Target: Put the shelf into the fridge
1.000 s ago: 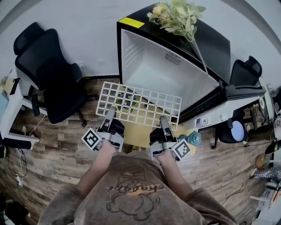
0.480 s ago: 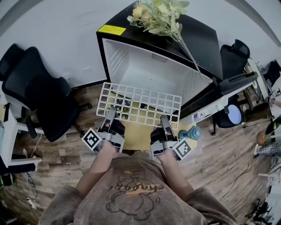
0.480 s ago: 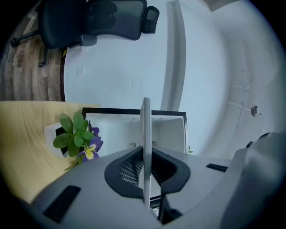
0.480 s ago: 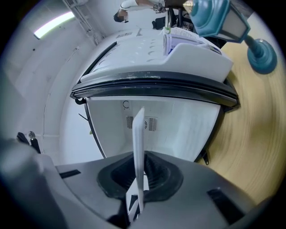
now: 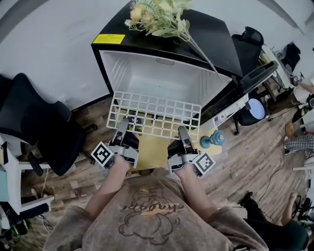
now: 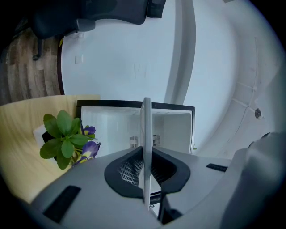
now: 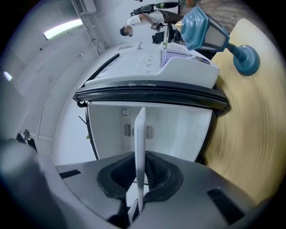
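A white wire grid shelf [image 5: 154, 113] is held level in front of the open black fridge [image 5: 105, 39], its far edge at the mouth of the white interior [image 5: 162, 81]. My left gripper [image 5: 122, 128] is shut on the shelf's near edge at the left, and my right gripper [image 5: 181, 133] is shut on it at the right. In the left gripper view the shelf [image 6: 146, 129] shows edge-on between the jaws of the left gripper [image 6: 146, 179], with the fridge [image 6: 111, 129] behind. The right gripper view shows the shelf [image 7: 139, 143] the same way in the right gripper [image 7: 140, 183].
The fridge door [image 5: 235, 90] hangs open to the right. A bunch of flowers [image 5: 157, 14] lies on the fridge top. A blue dumbbell [image 5: 213, 139] and a small purple-flowered plant [image 6: 67, 138] sit on a yellow mat [image 5: 152, 149]. A black office chair [image 5: 34, 127] stands at the left.
The fridge opening now faces me more squarely, and the shelf's far edge lines up along it. Both grippers keep the same hold on the shelf.
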Demonstrator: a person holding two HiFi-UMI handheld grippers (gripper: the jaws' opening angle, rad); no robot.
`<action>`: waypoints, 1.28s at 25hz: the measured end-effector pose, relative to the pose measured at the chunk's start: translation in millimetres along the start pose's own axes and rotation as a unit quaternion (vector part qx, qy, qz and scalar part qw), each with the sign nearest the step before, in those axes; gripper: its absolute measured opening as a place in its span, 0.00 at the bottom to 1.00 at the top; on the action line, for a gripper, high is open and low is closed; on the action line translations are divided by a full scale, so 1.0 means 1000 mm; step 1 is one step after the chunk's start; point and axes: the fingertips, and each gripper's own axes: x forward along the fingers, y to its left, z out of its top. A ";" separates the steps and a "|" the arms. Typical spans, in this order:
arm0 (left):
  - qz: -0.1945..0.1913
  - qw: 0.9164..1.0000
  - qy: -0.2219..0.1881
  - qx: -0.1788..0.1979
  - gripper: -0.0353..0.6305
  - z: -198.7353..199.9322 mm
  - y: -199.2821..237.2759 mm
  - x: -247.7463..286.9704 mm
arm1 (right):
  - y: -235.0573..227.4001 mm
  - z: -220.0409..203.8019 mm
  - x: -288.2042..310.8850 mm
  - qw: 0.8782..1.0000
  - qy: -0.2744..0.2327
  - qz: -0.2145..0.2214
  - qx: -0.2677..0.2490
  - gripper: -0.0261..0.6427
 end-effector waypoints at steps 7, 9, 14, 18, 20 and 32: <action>0.003 1.000 0.013 -0.007 0.13 0.003 0.005 0.007 | -0.001 -0.001 0.000 1.000 -0.015 -0.005 -0.001 0.08; 0.003 1.000 0.014 -0.007 0.13 0.004 0.006 0.008 | -0.002 -0.002 0.001 1.000 -0.015 -0.007 0.003 0.08; 0.006 1.000 0.016 -0.014 0.13 0.003 0.007 0.010 | -0.005 -0.002 0.002 1.000 -0.017 -0.016 0.007 0.08; 0.009 1.000 0.018 -0.006 0.13 0.005 0.010 0.010 | -0.011 -0.001 0.004 1.000 -0.018 -0.022 0.012 0.08; 0.011 1.000 0.018 -0.007 0.13 0.005 0.010 0.011 | -0.012 -0.001 0.004 0.999 -0.019 -0.025 0.011 0.08; 0.016 1.000 0.017 -0.010 0.13 0.004 0.011 0.010 | -0.011 -0.001 0.004 0.999 -0.020 -0.027 0.016 0.08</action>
